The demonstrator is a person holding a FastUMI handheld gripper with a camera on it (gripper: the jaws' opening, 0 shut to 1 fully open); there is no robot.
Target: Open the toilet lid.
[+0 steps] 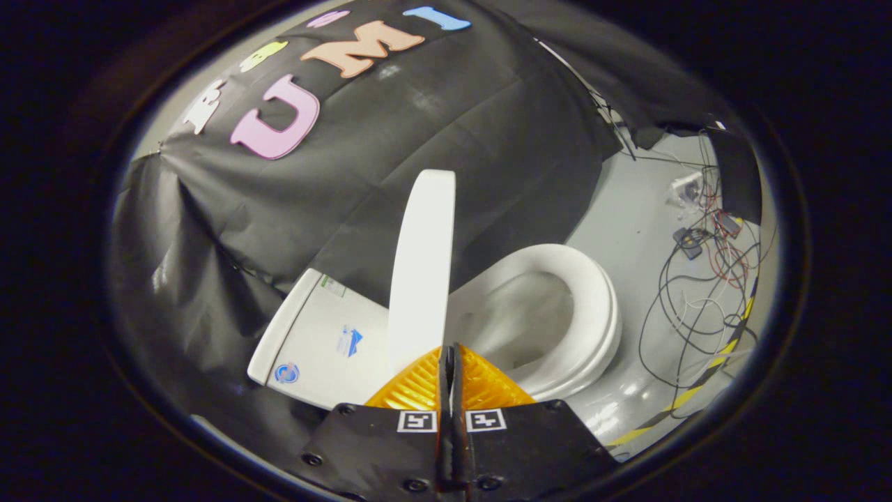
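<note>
jaws pressed together | toilet lid (pixel 422 265) raised, edge-on just ahead | seat (pixel 592 307) down, beyond | grey floor (pixel 627 230), loose cables (pixel 704 293) far side

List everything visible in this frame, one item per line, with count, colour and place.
lid: one, white, raised on edge just ahead of the jaws
seat: one, white, down on the bowl, beside the lid
tank: one, white, on the lid's other side, against the cloth
cloth: one, black, behind the toilet
cables: a tangle, dark and red, on the floor beyond the seat
tape: one strip, yellow and black, on the floor
gripper: one, jaws closed together, holding nothing
</note>
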